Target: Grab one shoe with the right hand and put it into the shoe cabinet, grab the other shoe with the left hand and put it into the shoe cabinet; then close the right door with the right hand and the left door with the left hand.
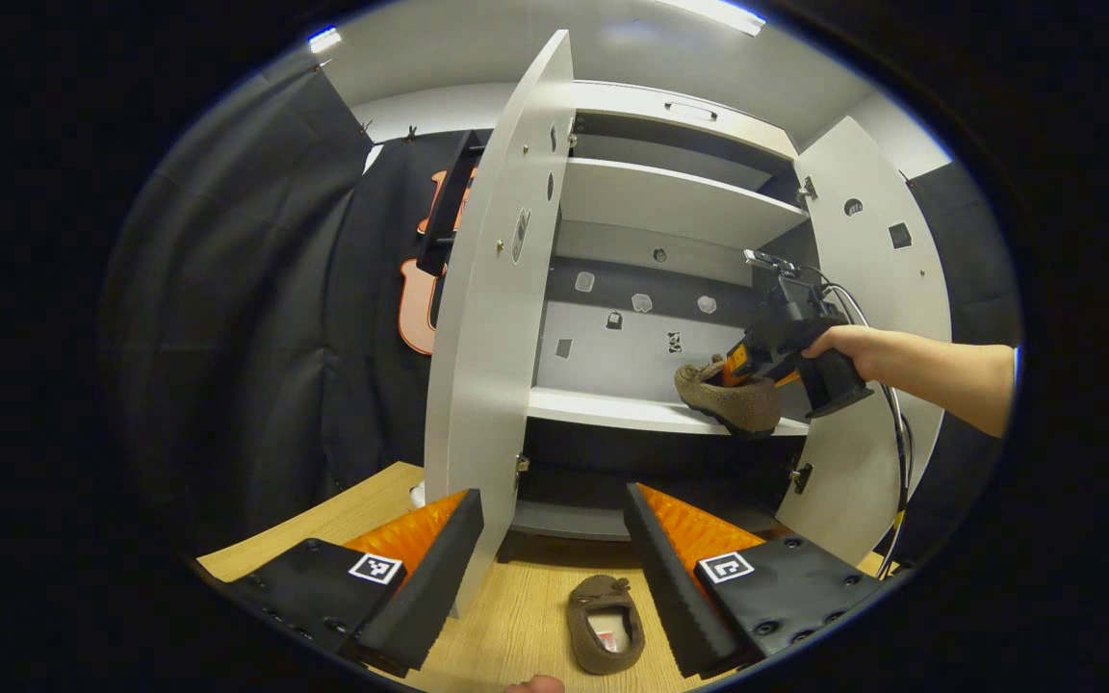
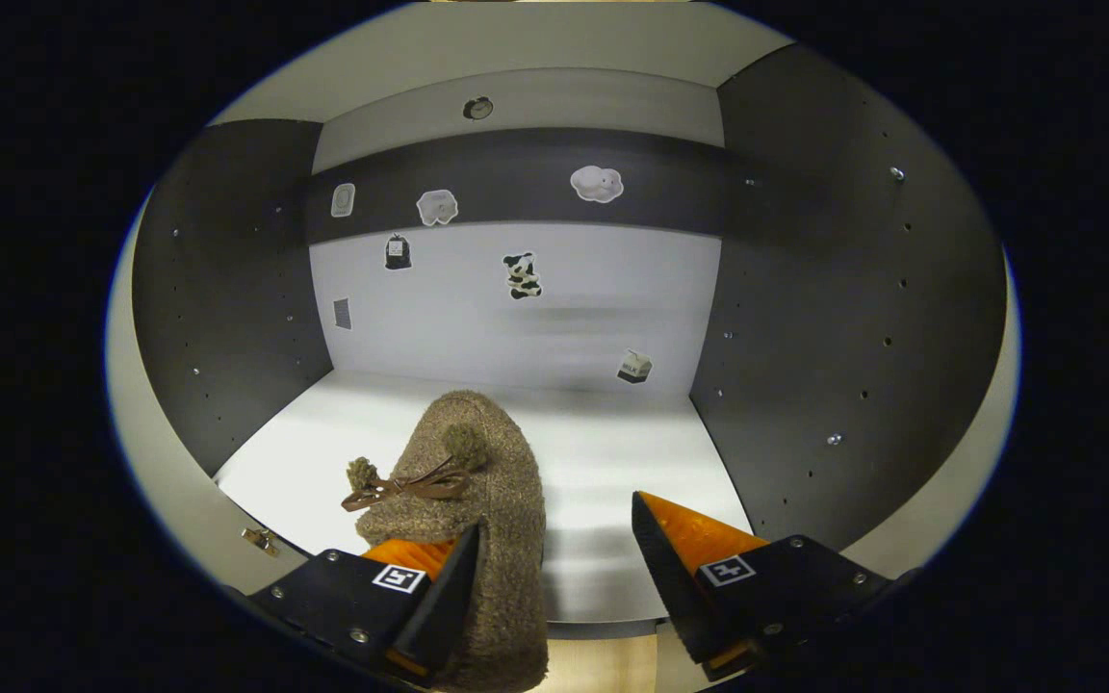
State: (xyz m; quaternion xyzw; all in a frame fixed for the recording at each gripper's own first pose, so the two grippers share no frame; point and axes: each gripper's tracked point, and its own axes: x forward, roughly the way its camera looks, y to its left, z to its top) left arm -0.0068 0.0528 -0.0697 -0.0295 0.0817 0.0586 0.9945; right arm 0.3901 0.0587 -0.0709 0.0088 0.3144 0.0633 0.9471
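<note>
— Two shoes, both brown and fuzzy. First shoe up on the white middle shelf of the shoe cabinet, toe toward the back wall, heel end over the front edge.

— And the second shoe?

— Down on the wooden floor in front of the cabinet, opening up, lying between the left gripper fingers as seen in the left gripper view, but not touched by either.

— Left gripper state?

— Spread wide, nothing between the pads.

— Right gripper?

— Also spread. One finger tucked inside or against the first shoe, the other well apart from it, so no pinch. Held by a hand reaching in from the right in the left gripper view.

— Doors?

— Both swung open: left door edge-on near the left gripper, right door behind the arm.

— Back wall?

— Small stickers scattered across it.
</note>
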